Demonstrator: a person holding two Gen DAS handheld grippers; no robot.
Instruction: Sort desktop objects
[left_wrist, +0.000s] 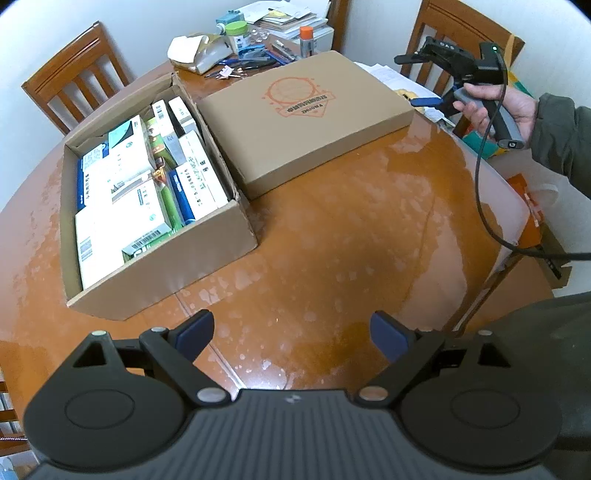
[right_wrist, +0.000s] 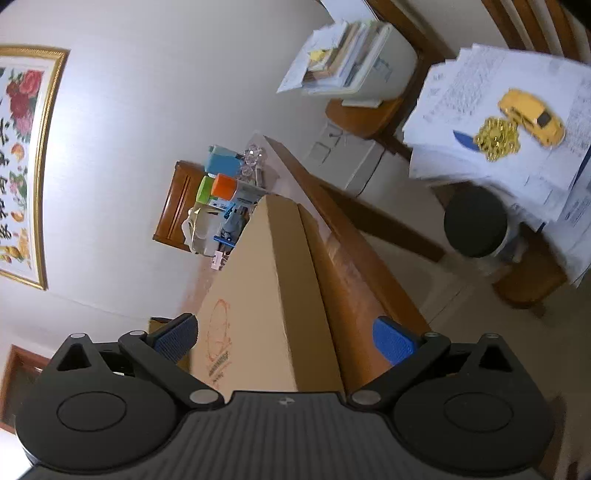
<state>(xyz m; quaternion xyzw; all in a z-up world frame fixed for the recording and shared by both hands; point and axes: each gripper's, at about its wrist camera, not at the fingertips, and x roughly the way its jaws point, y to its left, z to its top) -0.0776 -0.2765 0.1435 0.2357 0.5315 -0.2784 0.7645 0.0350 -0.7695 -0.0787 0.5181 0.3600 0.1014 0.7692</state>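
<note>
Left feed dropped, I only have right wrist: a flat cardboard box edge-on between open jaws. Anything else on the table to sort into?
Observer: Yes. An open carton sits right beside the flat box, packed with small boxes.
Operator: Left gripper?
Observer: The left gripper has its jaws open and empty, over bare table near the carton's front corner.
Operator: Where does the right one sit?
Observer: A hand holds the right gripper raised by the flat box's right corner, touching nothing.
</note>
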